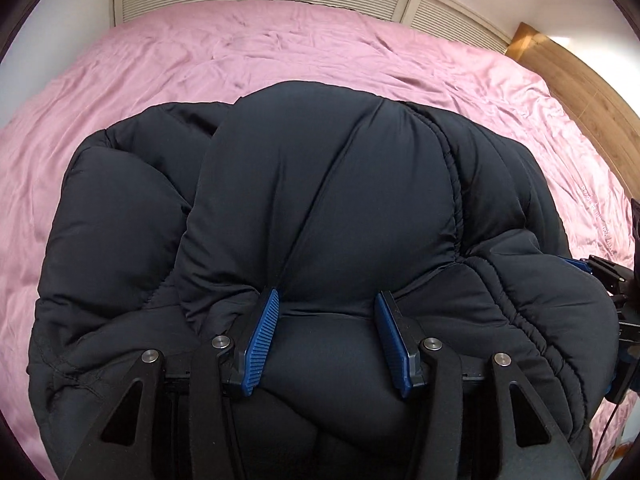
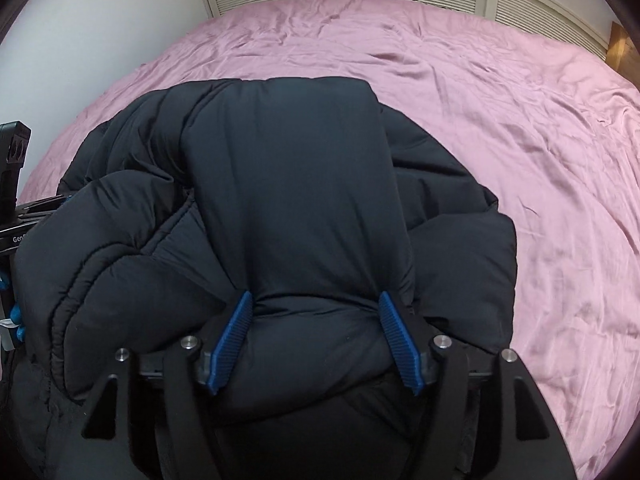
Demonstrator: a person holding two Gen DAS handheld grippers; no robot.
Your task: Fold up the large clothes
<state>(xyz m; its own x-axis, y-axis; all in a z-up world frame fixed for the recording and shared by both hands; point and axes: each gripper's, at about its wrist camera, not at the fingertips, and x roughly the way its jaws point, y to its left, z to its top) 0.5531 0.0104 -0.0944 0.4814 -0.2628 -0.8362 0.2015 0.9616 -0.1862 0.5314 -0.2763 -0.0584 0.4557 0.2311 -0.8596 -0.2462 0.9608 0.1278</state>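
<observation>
Fingers (image 1: 267, 328) amid jacket (image 1: 320, 200), pink bed (image 1: 280, 52).

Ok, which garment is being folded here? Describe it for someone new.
Start at the bed's pink sheet, which fills both views. On its near part lies the black puffer jacket, bunched, with both grippers' blue pads pressed into it. It is the only dark, quilted thing on the sheet.

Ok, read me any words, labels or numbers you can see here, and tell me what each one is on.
"Gen": white letters, cut off by the coat, on the left claw's body at the edge of the right wrist view.
Pale print on the pink sheet near the right edge of the left wrist view: too blurred to read.
Nothing else.
</observation>
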